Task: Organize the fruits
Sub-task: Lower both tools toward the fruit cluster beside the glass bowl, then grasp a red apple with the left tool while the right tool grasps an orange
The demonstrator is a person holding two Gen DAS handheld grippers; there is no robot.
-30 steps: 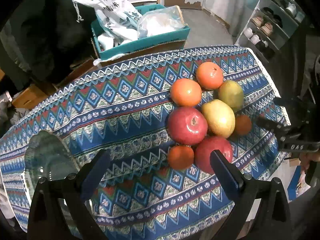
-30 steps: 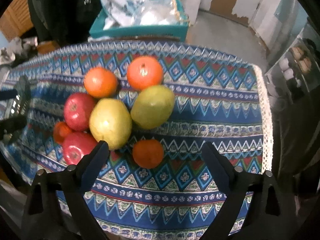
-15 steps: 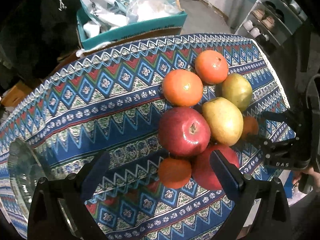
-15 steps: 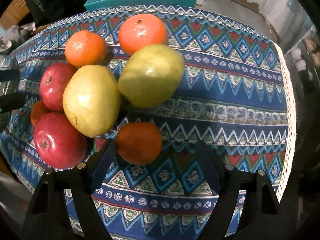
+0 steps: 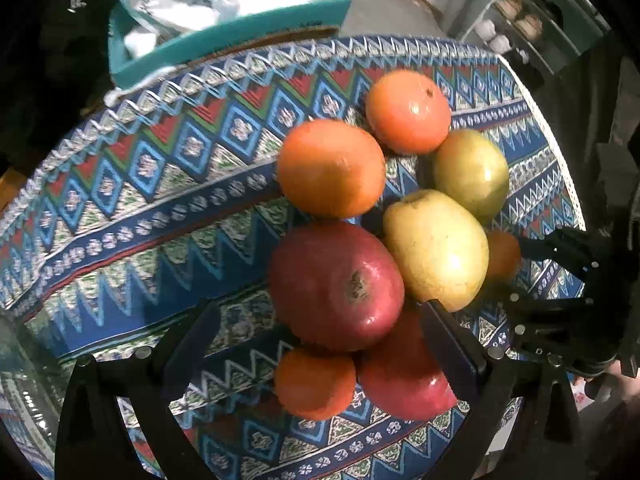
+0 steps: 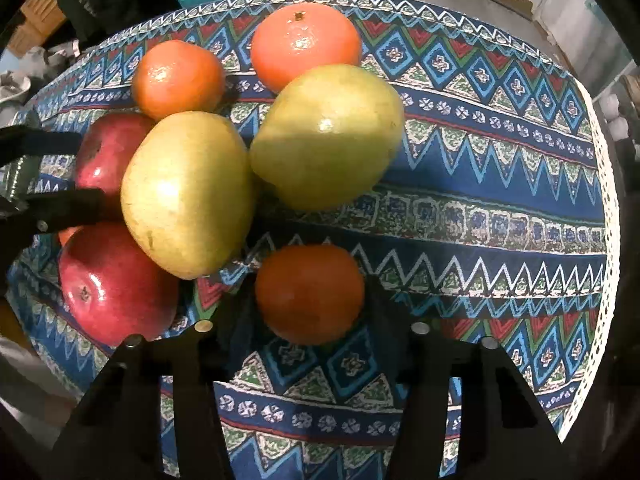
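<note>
Left wrist: left gripper point(image 5: 316, 332) spread wide above a small orange point(image 5: 315, 383) beside a red apple point(image 5: 336, 285); teal box point(image 5: 224, 36) holds blurred white bags. Right wrist: right gripper point(image 6: 310, 312) closing, its fingers point(image 6: 236, 320) flanking the darker orange point(image 6: 310, 293) on the patterned cloth point(image 6: 500, 184). No writing legible.

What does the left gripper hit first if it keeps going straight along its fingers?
Most likely the small orange lying between the open fingers of the left gripper, wedged against two red apples; depth is hard to judge, so an apple could touch first.
</note>
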